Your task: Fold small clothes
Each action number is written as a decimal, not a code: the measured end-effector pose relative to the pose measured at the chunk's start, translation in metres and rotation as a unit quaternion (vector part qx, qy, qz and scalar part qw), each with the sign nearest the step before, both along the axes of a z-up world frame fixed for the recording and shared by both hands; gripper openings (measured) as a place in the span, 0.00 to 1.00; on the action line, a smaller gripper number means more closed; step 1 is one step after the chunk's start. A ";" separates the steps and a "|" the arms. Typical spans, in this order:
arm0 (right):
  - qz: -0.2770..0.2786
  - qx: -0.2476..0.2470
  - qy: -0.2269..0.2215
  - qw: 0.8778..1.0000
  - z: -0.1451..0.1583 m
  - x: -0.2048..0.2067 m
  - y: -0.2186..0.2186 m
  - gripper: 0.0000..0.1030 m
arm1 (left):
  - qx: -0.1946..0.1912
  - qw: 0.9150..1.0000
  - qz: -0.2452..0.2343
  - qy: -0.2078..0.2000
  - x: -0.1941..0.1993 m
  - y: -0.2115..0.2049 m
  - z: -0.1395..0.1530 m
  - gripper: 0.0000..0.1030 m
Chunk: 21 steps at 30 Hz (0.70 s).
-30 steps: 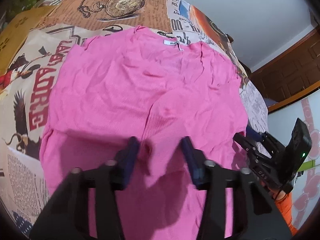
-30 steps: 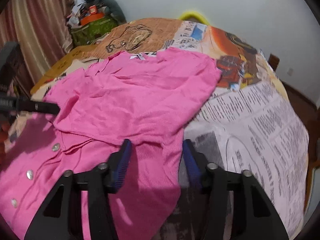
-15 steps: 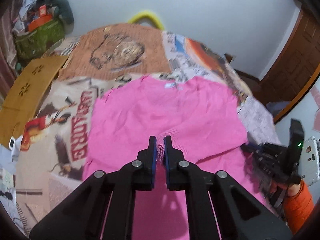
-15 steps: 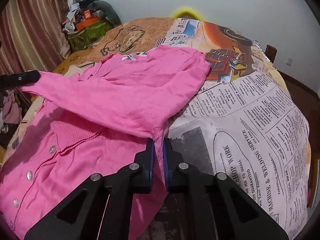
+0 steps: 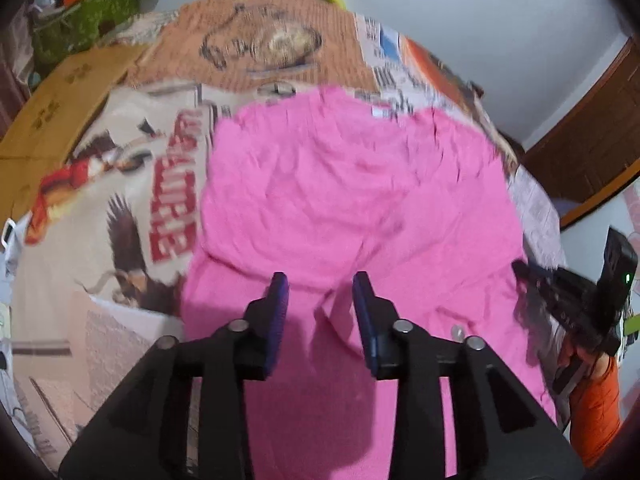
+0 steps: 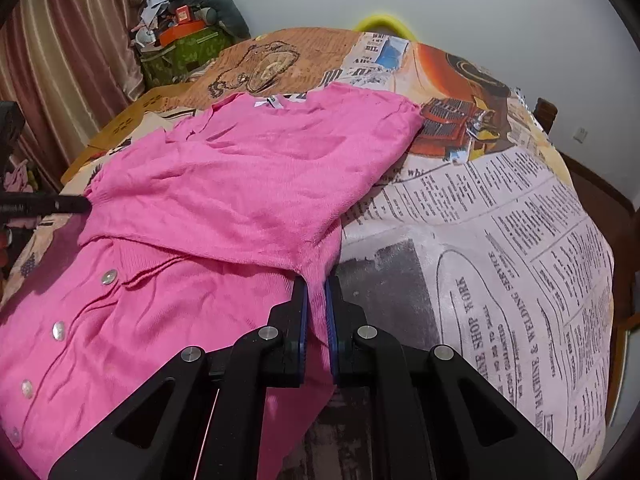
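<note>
A pink button cardigan [image 5: 340, 200] lies on the print-covered table [image 6: 500, 240], its upper layer folded over the button placket [image 6: 108, 277]. My left gripper [image 5: 320, 292] hovers over the near part of the cardigan. Its jaws are opening, and the cloth lies below them, not pinched. In the right wrist view a left fingertip [image 6: 72, 204] sits at the fold's left corner. My right gripper [image 6: 316, 296] is shut on the cardigan's [image 6: 240, 184] right edge. It also shows at the right of the left wrist view, the right gripper [image 5: 528, 274] at the cloth's edge.
A cardboard sheet [image 5: 60, 120] lies at the table's left. A green bag with clutter [image 6: 180, 52] and a curtain [image 6: 60, 60] stand behind it. A yellow rim [image 6: 382, 24] shows past the far edge. A wooden door [image 5: 592, 128] and an orange sleeve [image 5: 596, 408] are at right.
Both grippers closed on the cardigan and lifted a layer toward its collar. The left one has since opened and let the cloth drop; the right stays shut on the edge.
</note>
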State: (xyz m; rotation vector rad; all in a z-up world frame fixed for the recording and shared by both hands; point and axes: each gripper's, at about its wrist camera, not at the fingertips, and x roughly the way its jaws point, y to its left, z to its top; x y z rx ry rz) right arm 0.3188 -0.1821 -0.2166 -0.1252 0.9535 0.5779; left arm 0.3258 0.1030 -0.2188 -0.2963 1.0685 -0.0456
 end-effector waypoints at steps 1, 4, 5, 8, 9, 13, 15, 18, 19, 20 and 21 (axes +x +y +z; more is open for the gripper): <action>0.000 0.005 -0.001 1.000 0.003 -0.003 -0.001 0.07 | 0.004 1.000 0.001 -0.004 0.002 0.001 0.004 0.37; 0.002 0.013 -0.012 1.000 0.015 -0.007 -0.002 0.07 | 0.016 1.000 0.008 -0.006 0.014 0.007 0.007 0.37; 0.003 0.016 -0.019 1.000 0.019 -0.008 -0.002 0.07 | 0.018 1.000 0.008 -0.002 0.019 0.008 0.003 0.37; 0.003 0.025 -0.033 0.999 0.030 -0.006 0.003 0.07 | 0.016 0.999 0.011 0.032 0.030 0.006 -0.018 0.37; 0.004 0.027 -0.036 0.999 0.031 -0.005 0.005 0.07 | 0.009 0.999 0.006 0.039 0.029 0.002 -0.024 0.37; 0.008 0.018 -0.041 0.999 0.025 0.003 0.021 0.24 | 0.028 0.999 -0.023 0.034 0.017 -0.022 -0.030 0.48; 0.012 0.004 -0.046 0.999 0.016 0.006 0.030 0.41 | 0.048 0.998 -0.042 0.030 0.012 -0.035 -0.028 0.51; 0.018 -0.022 -0.052 0.998 0.003 0.009 0.039 0.44 | 0.062 0.996 -0.055 0.029 0.009 -0.045 -0.026 0.52; 0.019 -0.026 -0.056 0.998 0.000 0.009 0.039 0.44 | 0.064 0.996 -0.055 0.030 0.010 -0.045 -0.026 0.52; 0.019 -0.027 -0.055 0.998 0.000 0.009 0.039 0.44 | 0.065 0.996 -0.053 0.030 0.010 -0.046 -0.027 0.52; 0.019 -0.023 -0.054 0.998 0.000 0.010 0.038 0.44 | 0.065 0.996 -0.050 0.030 0.011 -0.045 -0.026 0.52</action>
